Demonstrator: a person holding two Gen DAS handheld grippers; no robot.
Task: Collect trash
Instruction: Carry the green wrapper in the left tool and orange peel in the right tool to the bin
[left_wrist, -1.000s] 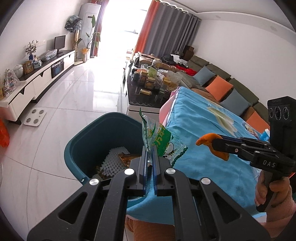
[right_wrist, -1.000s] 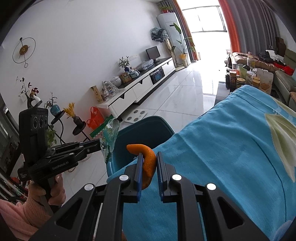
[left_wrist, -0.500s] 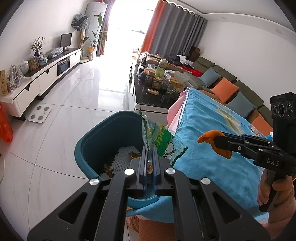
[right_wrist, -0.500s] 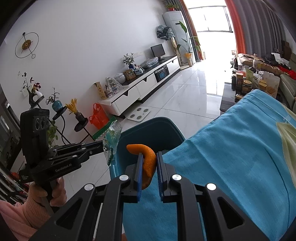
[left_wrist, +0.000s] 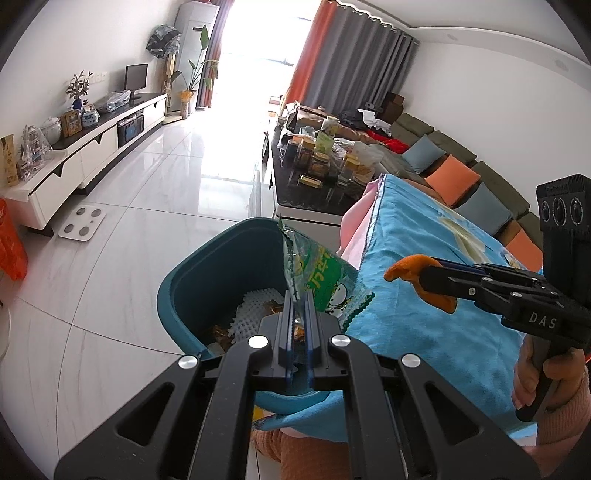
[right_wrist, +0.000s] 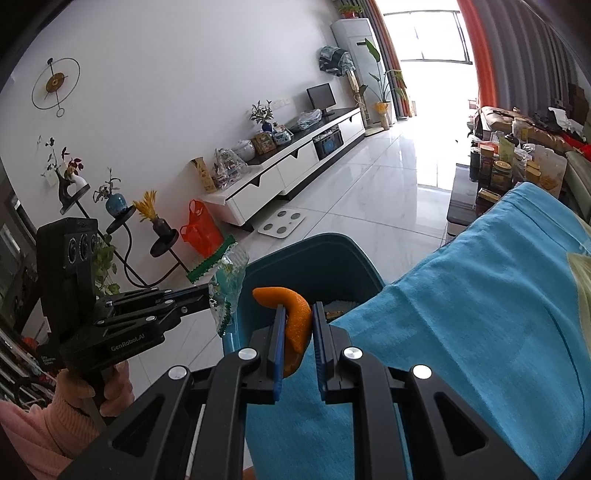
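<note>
A teal bin (left_wrist: 207, 273) stands on the floor beside the table, with white foam netting (left_wrist: 255, 310) and wrappers inside; it also shows in the right wrist view (right_wrist: 332, 262). My left gripper (left_wrist: 299, 302) is shut on a green snack wrapper (left_wrist: 325, 284) and holds it over the bin's near rim. My right gripper (right_wrist: 299, 314) is shut on an orange peel (right_wrist: 295, 314) at the table edge beside the bin. The peel (left_wrist: 413, 266) also shows in the left wrist view, and the wrapper (right_wrist: 225, 284) in the right wrist view.
A blue cloth (right_wrist: 480, 314) covers the table on the right. A dark coffee table (left_wrist: 314, 184) with several jars stands behind it. A white TV cabinet (left_wrist: 92, 147), a floor scale (left_wrist: 83, 223) and an orange bag (right_wrist: 199, 229) line the left. A sofa (left_wrist: 461, 173) runs along the right.
Both grippers have moved closer over the bin, still holding the wrapper and the peel. The bin looks nearer and larger in both views.
</note>
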